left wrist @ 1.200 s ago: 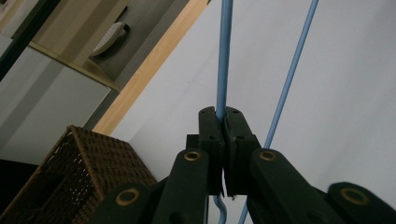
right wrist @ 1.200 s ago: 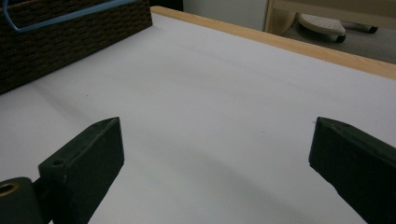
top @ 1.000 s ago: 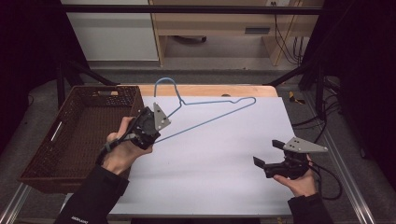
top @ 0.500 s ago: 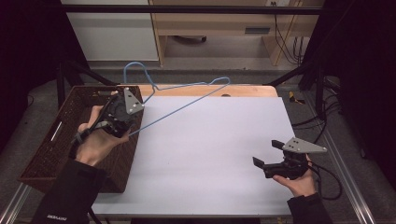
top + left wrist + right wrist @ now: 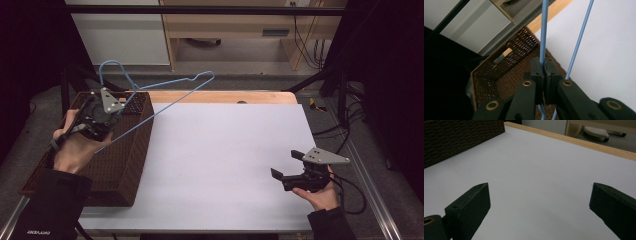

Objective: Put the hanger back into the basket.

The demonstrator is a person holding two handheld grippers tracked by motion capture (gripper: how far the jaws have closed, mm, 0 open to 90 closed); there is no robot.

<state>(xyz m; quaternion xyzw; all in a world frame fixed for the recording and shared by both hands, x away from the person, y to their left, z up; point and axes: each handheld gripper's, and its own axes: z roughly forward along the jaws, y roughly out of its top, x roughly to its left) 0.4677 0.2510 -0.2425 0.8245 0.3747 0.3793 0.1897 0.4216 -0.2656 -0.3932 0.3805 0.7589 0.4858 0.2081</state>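
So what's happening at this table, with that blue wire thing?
A person is working with a hand-held gripper in each hand. The left gripper is clamped shut on a blue wire hanger and holds it in the air above a brown wicker basket at the left edge of the white table. The right gripper sits low over the table near its right side, jaws wide open with nothing between them.
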